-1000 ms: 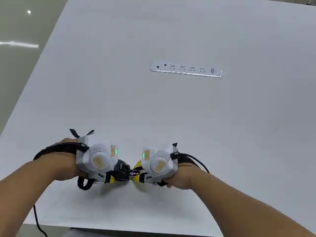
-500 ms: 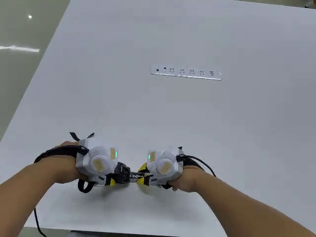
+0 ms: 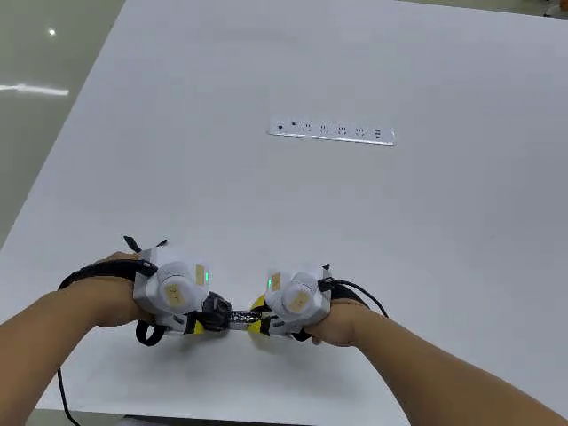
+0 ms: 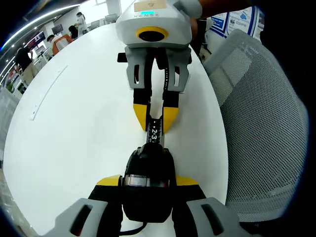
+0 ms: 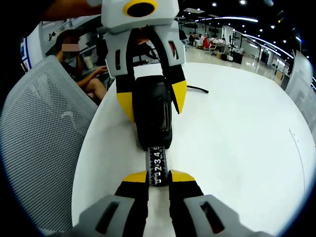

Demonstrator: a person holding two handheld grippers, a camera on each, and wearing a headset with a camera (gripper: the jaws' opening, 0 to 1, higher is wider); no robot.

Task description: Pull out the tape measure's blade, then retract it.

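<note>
Where the tape measure (image 4: 148, 185) sits: low over the table's near edge, between your two grippers.
Blade (image 5: 157, 160): a short run is out, with the first numbers showing.
Left gripper (image 4: 148, 180): clamped on the tape measure, anchoring it.
Right gripper (image 5: 158, 178): pinching the blade end, so you can draw it straight.
Around: power strip (image 3: 331, 131) well apart; mesh chair (image 4: 256, 113) beside the table (image 3: 426, 231); nothing blocks your pull, by my judgement.
</note>
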